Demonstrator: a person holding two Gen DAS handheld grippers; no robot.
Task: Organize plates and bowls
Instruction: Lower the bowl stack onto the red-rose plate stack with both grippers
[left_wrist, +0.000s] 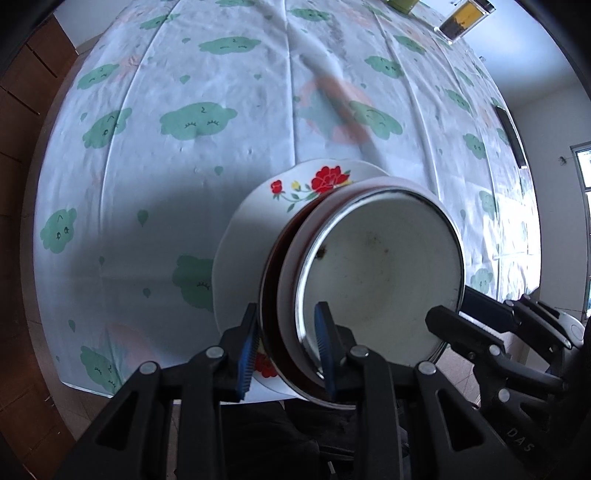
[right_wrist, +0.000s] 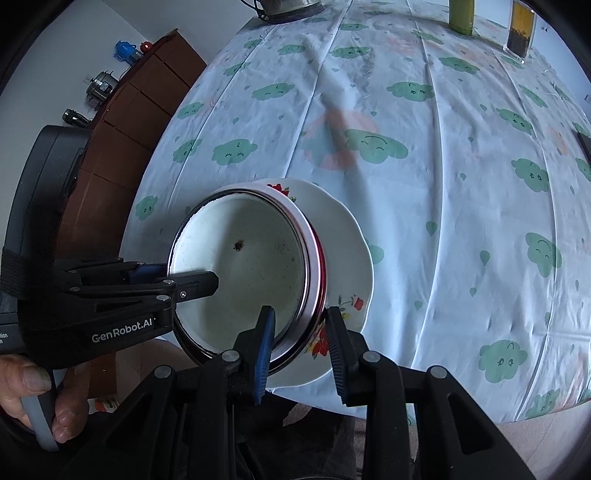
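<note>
The left gripper is closed across the near-left rim of the bowl, one pad inside and one outside; the right gripper is closed likewise on the near-right rim. Opposed grips are judged to balance the load. The bowl is nested on the floral plate, which overhangs the near edge of the cloud-print tablecloth, keeping the set together.

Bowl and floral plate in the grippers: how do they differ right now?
The bowl is deep, plain white inside with a metal rim and dark specks; the plate is shallow, scalloped and painted with red flowers. The bowl sits inside the plate, which spreads wider around it. Both are round, white and tilted together, their stacked edges between the fingers of the left gripper and the right gripper.
</note>
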